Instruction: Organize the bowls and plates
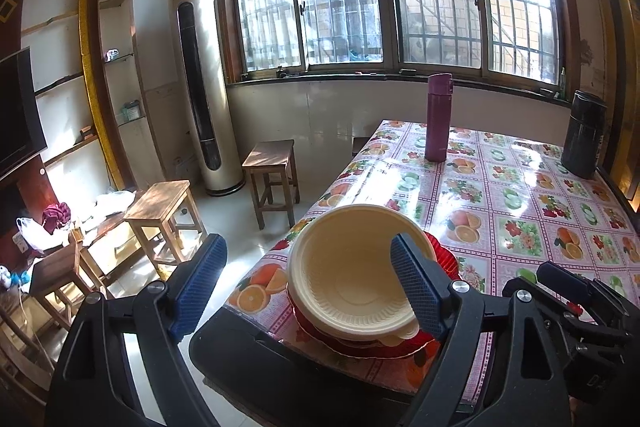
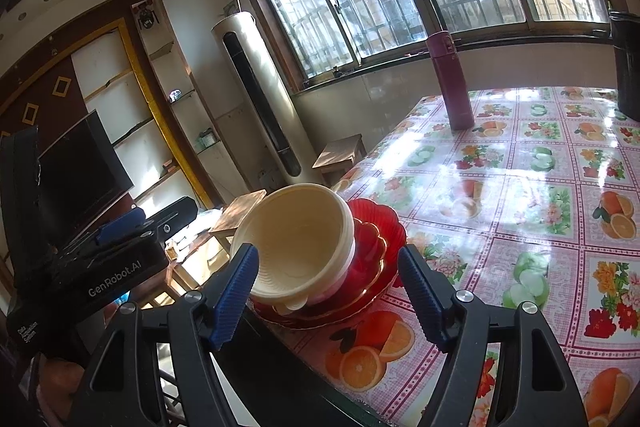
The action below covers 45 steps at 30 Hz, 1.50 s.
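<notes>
A stack of cream bowls (image 1: 344, 267) (image 2: 304, 227) sits on red scalloped plates (image 1: 444, 259) (image 2: 376, 227) at the near left corner of the table (image 1: 500, 195) (image 2: 520, 187). The top bowl is tilted, its mouth turned toward the table edge. My left gripper (image 1: 308, 241) is open: its right finger shows in front of the bowl's inside, and its left finger hangs off the table edge, clear of the bowl. My right gripper (image 2: 328, 250) is open too, its fingers standing either side of the stack and short of it.
A purple flask (image 1: 439, 119) (image 2: 452, 83) and a dark canister (image 1: 584, 135) (image 2: 628, 63) stand at the table's far side. Wooden stools (image 1: 164, 203) (image 1: 272, 155) and a tall white air conditioner (image 1: 204, 91) stand on the floor left of the table.
</notes>
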Each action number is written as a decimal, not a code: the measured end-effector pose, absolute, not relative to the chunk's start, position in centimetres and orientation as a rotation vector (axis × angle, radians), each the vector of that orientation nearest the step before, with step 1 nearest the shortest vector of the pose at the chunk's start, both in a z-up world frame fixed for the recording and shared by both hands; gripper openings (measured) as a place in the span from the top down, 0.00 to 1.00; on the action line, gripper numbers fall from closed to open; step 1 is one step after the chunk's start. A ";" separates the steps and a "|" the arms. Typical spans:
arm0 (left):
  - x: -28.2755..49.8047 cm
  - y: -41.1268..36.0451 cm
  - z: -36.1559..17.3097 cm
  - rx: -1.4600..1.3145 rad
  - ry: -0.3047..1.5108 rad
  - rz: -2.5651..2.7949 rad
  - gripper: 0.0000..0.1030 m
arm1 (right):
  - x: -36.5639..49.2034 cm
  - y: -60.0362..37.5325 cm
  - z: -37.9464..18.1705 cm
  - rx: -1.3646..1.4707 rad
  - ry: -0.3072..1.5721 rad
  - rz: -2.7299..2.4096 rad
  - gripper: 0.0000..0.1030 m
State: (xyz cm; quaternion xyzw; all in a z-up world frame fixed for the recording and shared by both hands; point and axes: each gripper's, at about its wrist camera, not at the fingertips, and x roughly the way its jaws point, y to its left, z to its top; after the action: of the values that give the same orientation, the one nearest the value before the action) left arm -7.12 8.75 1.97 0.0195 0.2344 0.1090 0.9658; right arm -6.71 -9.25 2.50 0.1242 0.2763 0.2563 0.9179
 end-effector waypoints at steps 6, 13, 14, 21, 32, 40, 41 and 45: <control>-7.2 8.8 1.6 0.031 0.495 0.213 0.17 | -7.4 -9.6 2.4 0.258 0.554 0.517 0.27; -7.6 8.9 1.4 0.039 0.497 0.199 0.17 | -7.9 -9.8 2.0 0.260 0.561 0.522 0.27; -7.9 8.9 1.4 0.041 0.486 0.189 0.17 | -7.9 -9.7 1.9 0.261 0.564 0.524 0.27; -9.0 9.4 1.8 0.008 0.462 0.151 0.01 | -8.7 -9.0 2.4 0.254 0.556 0.540 0.27; -9.3 10.3 2.1 -0.041 0.461 0.125 0.00 | -9.6 -7.7 3.2 0.235 0.537 0.557 0.27; -8.1 10.2 1.3 -0.051 0.516 0.114 0.00 | -8.5 -8.2 2.2 0.256 0.560 0.551 0.27; -7.9 10.2 1.2 -0.052 0.521 0.113 0.00 | -8.5 -8.3 2.1 0.261 0.563 0.550 0.27; -7.4 9.9 1.0 -0.049 0.540 0.117 0.00 | -8.0 -8.8 1.7 0.272 0.569 0.547 0.27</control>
State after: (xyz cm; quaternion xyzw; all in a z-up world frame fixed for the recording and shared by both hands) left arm -7.41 9.87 0.96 -0.0244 0.2665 0.0580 0.9618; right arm -8.00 -8.80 1.70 0.1323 0.2764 0.2655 0.9141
